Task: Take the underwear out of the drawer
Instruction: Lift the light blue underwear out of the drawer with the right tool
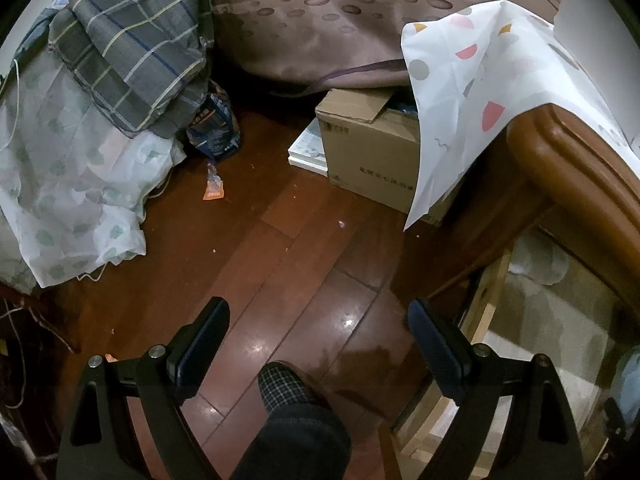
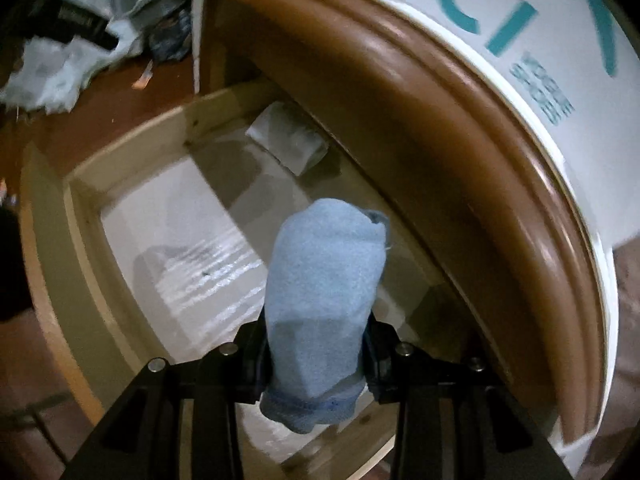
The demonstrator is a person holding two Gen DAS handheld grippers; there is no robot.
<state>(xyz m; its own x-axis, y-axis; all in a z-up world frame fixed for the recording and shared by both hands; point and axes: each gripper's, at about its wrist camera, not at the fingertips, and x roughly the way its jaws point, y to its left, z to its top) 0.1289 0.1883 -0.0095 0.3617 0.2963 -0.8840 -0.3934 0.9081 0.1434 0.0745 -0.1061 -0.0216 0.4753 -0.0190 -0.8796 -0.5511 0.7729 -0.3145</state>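
Observation:
My right gripper (image 2: pixel 316 354) is shut on a rolled light-blue piece of underwear (image 2: pixel 324 280), which hangs above the open wooden drawer (image 2: pixel 80 216). Inside the drawer, a folded grey-white item (image 2: pixel 288 140) lies at the back, under the brown edge of the cabinet top (image 2: pixel 460 128). The left gripper (image 1: pixel 319 322) stands open over the wooden floor with nothing between its fingers. In the left wrist view the same drawer (image 1: pixel 492 300) shows at the lower right, and a bit of the blue underwear (image 1: pixel 630 384) at the right edge.
A cardboard box (image 1: pixel 368 152) sits on the floor by a patterned white cloth (image 1: pixel 472 92) draped over the cabinet. Bedding and a plaid cover (image 1: pixel 132 40) fill the left. A person's slippered foot (image 1: pixel 288 388) is between the left gripper's fingers. A white box with teal letters (image 2: pixel 520 40) tops the cabinet.

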